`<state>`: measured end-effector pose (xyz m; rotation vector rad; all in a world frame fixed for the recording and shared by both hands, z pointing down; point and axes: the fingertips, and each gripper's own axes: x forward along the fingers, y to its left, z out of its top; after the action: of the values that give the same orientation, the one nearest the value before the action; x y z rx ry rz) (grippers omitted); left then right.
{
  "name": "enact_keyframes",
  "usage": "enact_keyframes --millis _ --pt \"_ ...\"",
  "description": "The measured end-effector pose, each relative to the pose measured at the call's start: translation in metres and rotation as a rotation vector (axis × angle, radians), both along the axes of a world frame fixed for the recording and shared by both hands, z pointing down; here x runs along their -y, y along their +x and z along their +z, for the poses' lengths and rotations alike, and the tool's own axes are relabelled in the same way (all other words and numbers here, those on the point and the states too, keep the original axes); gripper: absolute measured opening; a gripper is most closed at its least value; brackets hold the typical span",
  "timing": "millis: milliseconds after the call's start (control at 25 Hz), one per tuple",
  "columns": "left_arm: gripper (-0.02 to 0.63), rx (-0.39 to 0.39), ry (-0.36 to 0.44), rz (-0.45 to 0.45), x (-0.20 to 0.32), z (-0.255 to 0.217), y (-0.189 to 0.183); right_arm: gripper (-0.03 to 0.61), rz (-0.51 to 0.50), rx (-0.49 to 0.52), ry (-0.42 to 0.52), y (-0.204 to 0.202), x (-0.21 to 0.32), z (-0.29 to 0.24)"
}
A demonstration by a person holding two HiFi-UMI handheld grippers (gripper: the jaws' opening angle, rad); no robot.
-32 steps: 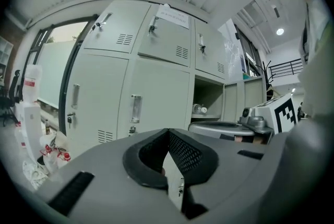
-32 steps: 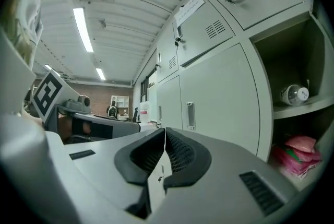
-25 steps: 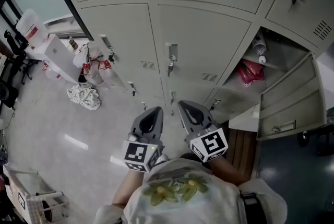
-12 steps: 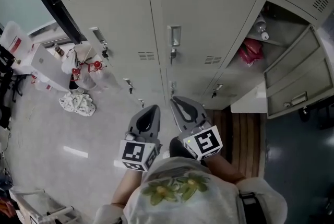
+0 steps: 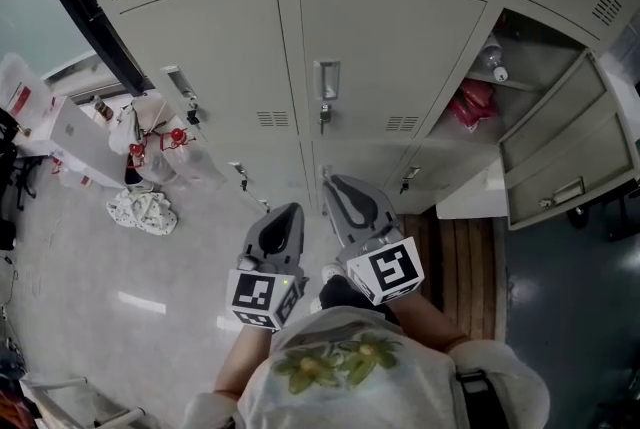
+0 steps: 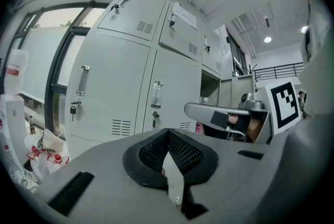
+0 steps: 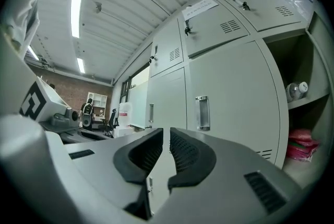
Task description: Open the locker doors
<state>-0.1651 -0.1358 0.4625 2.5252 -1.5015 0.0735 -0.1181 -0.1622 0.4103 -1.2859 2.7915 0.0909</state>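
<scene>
Middle locker door is closed, dead ahead of both grippers. Its handle runs vertical near the door's left edge, with the key lock just under it. The right gripper is the nearer one, handle ahead and slightly up-right of its tips; jaws all but touching, empty. The left gripper is closed too, empty. The right-hand door is already open.

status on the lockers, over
Both shut, empty: left gripper, right gripper. Open: right locker door; closed: middle door. Only bags at left, off the path.
</scene>
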Motion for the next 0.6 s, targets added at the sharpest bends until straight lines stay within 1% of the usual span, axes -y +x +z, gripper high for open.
enact_keyframes --millis 80,160,320,440,600 --pt "0.028 -0.004 0.037 0.000 0.008 -0.009 0.002 0.034 0.007 -0.010 0.010 0.001 0.007 -0.004" --pt "0.028 -0.007 0.049 -0.003 0.014 -0.014 0.003 0.034 0.012 -0.016 0.012 -0.001 0.015 -0.008" --pt "0.028 -0.009 0.040 -0.014 0.023 -0.013 0.003 0.043 0.033 -0.033 0.019 -0.003 0.033 -0.014" --pt "0.028 -0.008 0.037 -0.026 0.028 -0.014 0.002 0.056 0.033 -0.026 0.007 -0.007 0.045 -0.017" --pt "0.028 -0.011 0.043 -0.045 0.033 -0.017 -0.003 0.060 0.040 -0.052 -0.018 -0.011 0.060 -0.013"
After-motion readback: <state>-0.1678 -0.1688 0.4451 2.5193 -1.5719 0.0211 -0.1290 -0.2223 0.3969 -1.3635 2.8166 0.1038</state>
